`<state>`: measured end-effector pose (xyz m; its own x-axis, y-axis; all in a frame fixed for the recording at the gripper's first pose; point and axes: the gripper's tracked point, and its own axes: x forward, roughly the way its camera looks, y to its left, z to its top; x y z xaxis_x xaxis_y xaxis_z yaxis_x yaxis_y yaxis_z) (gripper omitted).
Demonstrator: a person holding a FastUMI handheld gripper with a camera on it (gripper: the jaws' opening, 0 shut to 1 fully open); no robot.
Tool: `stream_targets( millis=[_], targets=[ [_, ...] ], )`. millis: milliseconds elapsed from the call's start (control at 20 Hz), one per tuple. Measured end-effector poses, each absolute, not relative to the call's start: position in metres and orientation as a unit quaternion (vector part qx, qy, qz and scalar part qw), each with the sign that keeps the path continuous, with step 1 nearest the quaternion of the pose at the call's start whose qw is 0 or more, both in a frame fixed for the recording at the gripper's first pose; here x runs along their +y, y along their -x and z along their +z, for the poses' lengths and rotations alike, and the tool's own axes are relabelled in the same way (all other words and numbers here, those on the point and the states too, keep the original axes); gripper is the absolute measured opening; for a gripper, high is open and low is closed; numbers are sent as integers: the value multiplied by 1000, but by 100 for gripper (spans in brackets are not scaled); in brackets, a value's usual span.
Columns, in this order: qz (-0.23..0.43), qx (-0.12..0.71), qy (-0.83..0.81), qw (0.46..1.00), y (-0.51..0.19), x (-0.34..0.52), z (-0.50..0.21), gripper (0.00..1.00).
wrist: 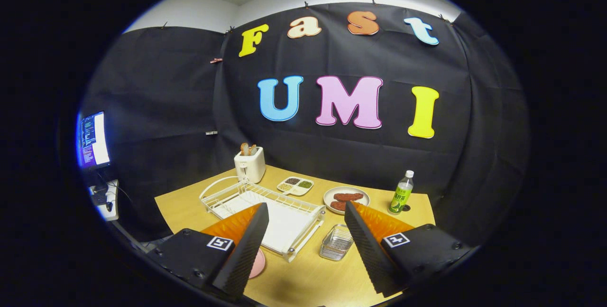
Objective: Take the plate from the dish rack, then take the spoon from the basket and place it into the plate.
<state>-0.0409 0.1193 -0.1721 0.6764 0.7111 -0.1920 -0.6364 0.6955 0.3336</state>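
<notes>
Claw hangs wide open and empty above the desk.
Dish rack lies between its fingers; pink plate hides under one, risking a fumbled grasp.

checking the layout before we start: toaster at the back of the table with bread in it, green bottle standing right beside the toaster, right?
Not quite. The toaster does hold bread, but the green bottle stands far across the table from it, past the plate of food. The gripper view shows this; the tongs are open.
</notes>
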Motion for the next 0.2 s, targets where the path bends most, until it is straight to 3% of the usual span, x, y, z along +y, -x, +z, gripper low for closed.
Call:
stream_targets(
  millis=[200],
  targets=[
    [374, 156, -125, 906, 36, 102, -181, 98]
  ],
)
